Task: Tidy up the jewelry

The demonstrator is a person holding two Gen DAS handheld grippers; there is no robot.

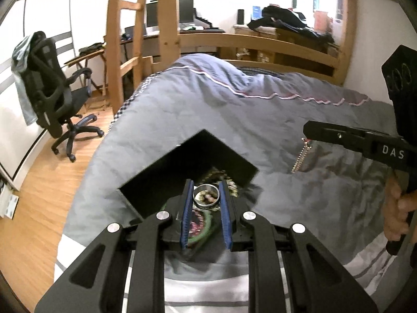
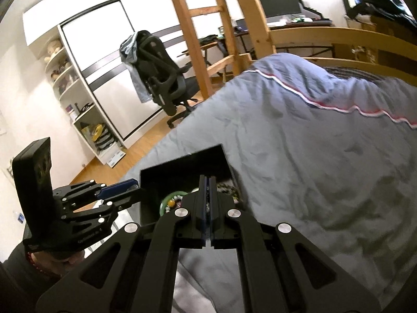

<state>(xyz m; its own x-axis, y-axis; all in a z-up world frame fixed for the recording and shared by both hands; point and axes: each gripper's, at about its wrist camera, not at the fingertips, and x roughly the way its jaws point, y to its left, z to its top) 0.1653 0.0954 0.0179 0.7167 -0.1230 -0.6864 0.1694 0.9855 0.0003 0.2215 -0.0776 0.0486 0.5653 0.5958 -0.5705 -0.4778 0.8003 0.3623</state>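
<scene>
A black open box (image 1: 187, 164) lies on the grey quilt, with several pieces of jewelry inside. My left gripper (image 1: 206, 185) hangs over the box with its blue pads on either side of a silver bangle (image 1: 206, 195); a green bangle (image 1: 206, 230) lies below it. My right gripper (image 1: 308, 133) comes in from the right, shut on a gold chain (image 1: 301, 156) that hangs above the quilt. In the right wrist view my right gripper (image 2: 207, 180) is shut above the box (image 2: 187, 161), and the green bangle (image 2: 169, 200) shows inside it. My left gripper (image 2: 130, 186) is at the box's left edge.
The grey quilt (image 1: 234, 109) covers the bed, with a wooden bed frame and ladder (image 1: 166, 26) behind. A black office chair (image 1: 52, 91) stands on the wood floor at left. White shelves (image 2: 78, 104) line the wall. A desk with monitors (image 1: 172, 13) stands at the back.
</scene>
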